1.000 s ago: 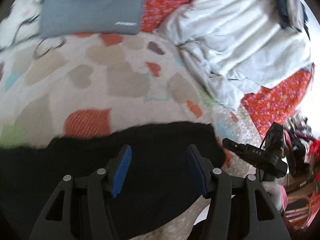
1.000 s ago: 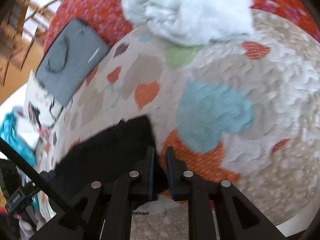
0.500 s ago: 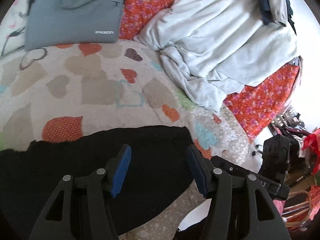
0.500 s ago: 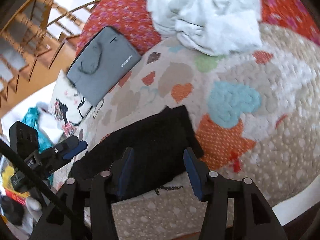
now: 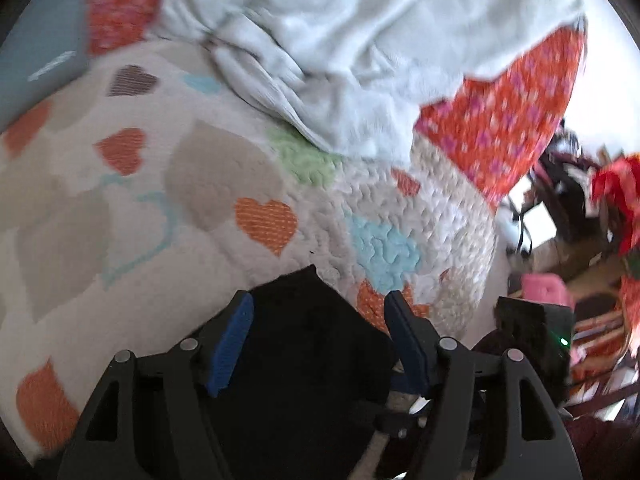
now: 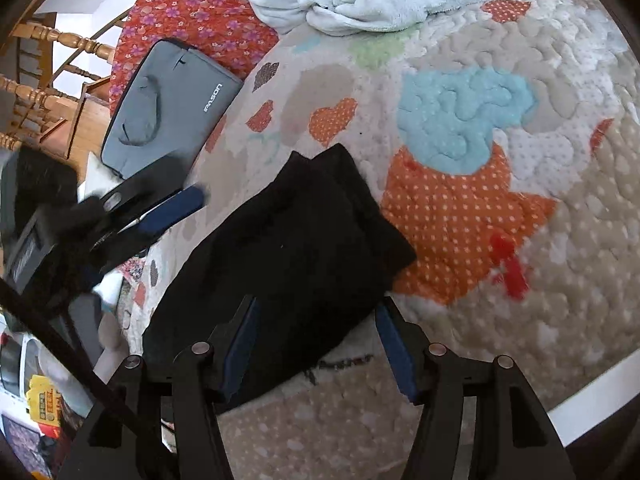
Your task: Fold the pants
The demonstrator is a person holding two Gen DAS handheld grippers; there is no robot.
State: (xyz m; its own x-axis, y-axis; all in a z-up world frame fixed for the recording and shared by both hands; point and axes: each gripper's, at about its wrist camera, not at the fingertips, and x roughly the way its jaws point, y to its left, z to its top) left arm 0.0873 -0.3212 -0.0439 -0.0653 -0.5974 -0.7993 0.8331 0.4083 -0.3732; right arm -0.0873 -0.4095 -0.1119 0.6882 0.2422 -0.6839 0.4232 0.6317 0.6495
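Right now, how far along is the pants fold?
Done: the black pants lie as a compact, layered bundle on the heart-print quilt. In hand: nothing; the right gripper has just been opening and stands open over the bundle's near end; the left gripper is open too, its jaws just widened. Left: possibly a last fold or tidy; hard to judge.

Readable text: one item. Grey laptop sleeve (image 6: 168,108) in the right wrist view carries a white brand mark near its corner, running along the short edge, reads roughly "IPASON"; first letters are soft, so not certain. Same sleeve in the left wrist view shows the mark as a white smear only, unreadable. Yellow packet (image 6: 42,400) at the lower left edge has red print, too small to read. Dark stitched line on the quilt (image 6: 344,360) near its edge: illegible.
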